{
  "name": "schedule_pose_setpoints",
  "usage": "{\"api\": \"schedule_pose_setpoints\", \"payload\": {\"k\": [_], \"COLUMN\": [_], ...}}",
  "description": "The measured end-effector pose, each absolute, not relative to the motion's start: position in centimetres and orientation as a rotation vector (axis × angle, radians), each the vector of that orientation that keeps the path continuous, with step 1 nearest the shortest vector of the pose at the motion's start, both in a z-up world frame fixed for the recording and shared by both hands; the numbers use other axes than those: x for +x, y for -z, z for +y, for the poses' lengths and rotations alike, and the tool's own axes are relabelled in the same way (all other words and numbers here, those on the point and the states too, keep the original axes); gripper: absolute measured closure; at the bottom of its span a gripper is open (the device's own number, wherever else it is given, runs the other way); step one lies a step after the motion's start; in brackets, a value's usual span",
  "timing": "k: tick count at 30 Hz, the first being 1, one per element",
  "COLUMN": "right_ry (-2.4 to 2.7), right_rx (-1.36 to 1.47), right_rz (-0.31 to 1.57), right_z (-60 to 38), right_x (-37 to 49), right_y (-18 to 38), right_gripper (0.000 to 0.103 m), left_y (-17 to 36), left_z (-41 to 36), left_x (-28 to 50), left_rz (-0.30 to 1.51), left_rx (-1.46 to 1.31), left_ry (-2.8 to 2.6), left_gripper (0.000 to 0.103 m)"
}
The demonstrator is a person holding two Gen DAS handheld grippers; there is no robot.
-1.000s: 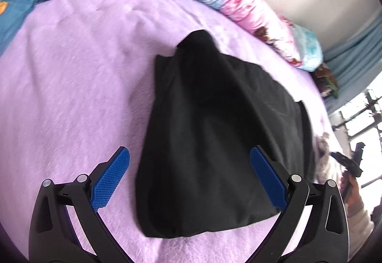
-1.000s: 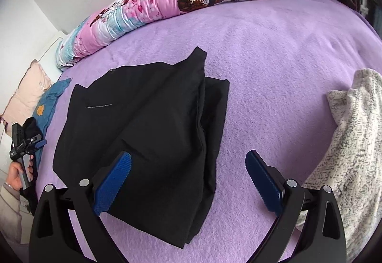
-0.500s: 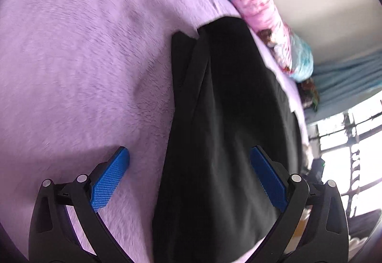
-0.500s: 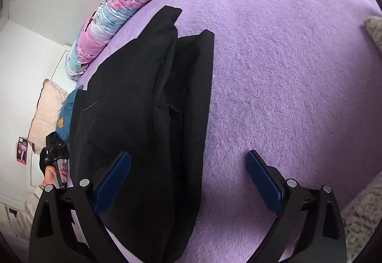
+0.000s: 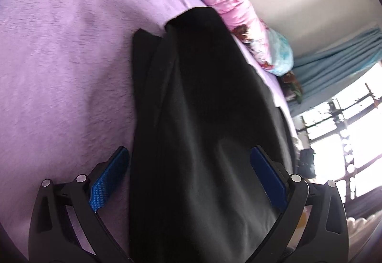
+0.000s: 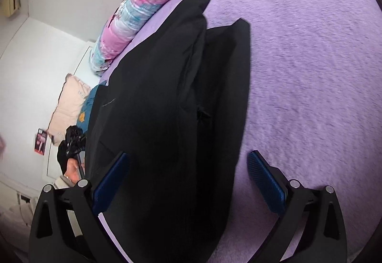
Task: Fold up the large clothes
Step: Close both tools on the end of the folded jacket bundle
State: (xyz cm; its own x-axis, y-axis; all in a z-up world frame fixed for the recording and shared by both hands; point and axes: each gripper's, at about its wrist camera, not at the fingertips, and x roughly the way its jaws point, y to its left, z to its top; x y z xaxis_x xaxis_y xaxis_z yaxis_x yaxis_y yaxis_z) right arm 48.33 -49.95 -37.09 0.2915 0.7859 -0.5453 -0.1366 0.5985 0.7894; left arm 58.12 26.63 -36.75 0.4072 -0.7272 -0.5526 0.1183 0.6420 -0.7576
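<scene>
A folded black garment (image 5: 205,119) lies on the purple bed cover (image 5: 66,60). In the left wrist view my left gripper (image 5: 188,179) is open, low over the garment's near end, its blue pads straddling the cloth. In the right wrist view the same garment (image 6: 162,107) runs away from me in stacked layers. My right gripper (image 6: 188,181) is open and straddles its near end, the left pad over the cloth and the right pad over the bed cover (image 6: 310,72). Neither gripper holds anything.
A rolled pink and blue floral quilt (image 5: 229,0) lies along the wall behind the garment, also in the right wrist view (image 6: 143,12). A peach pillow (image 6: 69,105) and blue cloth (image 6: 89,107) lie at the bed's far left. Blue curtains (image 5: 334,57) hang by the window.
Both grippers have dropped lower and moved in over the garment's near ends, so the garment fills more of each view. Both stay open.
</scene>
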Motion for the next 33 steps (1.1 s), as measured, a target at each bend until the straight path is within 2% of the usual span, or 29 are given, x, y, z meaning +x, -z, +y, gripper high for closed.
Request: {"api": "schedule_pose_setpoints", "payload": {"k": [5,14,21,24,25,26,27,28,29,30,31,33], "right_ry": [-0.78,-0.921,-0.929,-0.914,-0.903,-0.897,-0.893,-0.89,-0.888,-0.889,-0.893,-0.902], "right_rx": [0.704,0.751,0.753,0.742,0.733,0.74,0.756,0.771,0.77,0.766,0.771,0.792], "right_rz": [1.08,1.064,1.059,1.062,1.071,1.082,1.099,1.119,1.127,1.133,1.139,1.154], "right_z": [-48.3,-45.9,-45.6,-46.4,-46.5,-46.8,-46.8,-46.8,-46.7,-46.5,-46.3,-45.8], "right_x": [48.4,49.3,49.2,48.9,48.9,49.1,49.2,49.3,49.4,49.5,49.5,49.7], "right_y": [37.0,37.3,37.6,37.9,37.9,38.2,38.5,38.8,38.9,38.9,38.9,38.9], "right_gripper": [0.005,0.005,0.006,0.014,0.026,0.043,0.05,0.057,0.06,0.062,0.066,0.077], "left_y": [36.8,37.1,37.3,37.2,37.2,37.3,37.3,37.5,37.8,38.4,39.0,39.1], "left_z": [24.5,23.5,21.3,21.6,21.6,21.9,21.8,22.1,22.6,23.0,23.4,23.2], "left_x": [59.0,60.3,61.5,61.6,61.5,61.3,61.3,61.1,61.1,61.1,61.0,60.9], "left_rz": [1.062,1.043,1.138,1.139,1.139,1.139,1.138,1.143,1.155,1.175,1.177,1.169], "left_rx": [-0.651,-0.757,-0.68,-0.691,-0.687,-0.689,-0.695,-0.697,-0.694,-0.708,-0.742,-0.749], "left_ry": [0.675,0.768,0.766,0.774,0.772,0.77,0.767,0.759,0.74,0.707,0.708,0.727], "left_gripper": [0.006,0.006,0.006,0.007,0.009,0.009,0.012,0.019,0.046,0.057,0.066,0.073]}}
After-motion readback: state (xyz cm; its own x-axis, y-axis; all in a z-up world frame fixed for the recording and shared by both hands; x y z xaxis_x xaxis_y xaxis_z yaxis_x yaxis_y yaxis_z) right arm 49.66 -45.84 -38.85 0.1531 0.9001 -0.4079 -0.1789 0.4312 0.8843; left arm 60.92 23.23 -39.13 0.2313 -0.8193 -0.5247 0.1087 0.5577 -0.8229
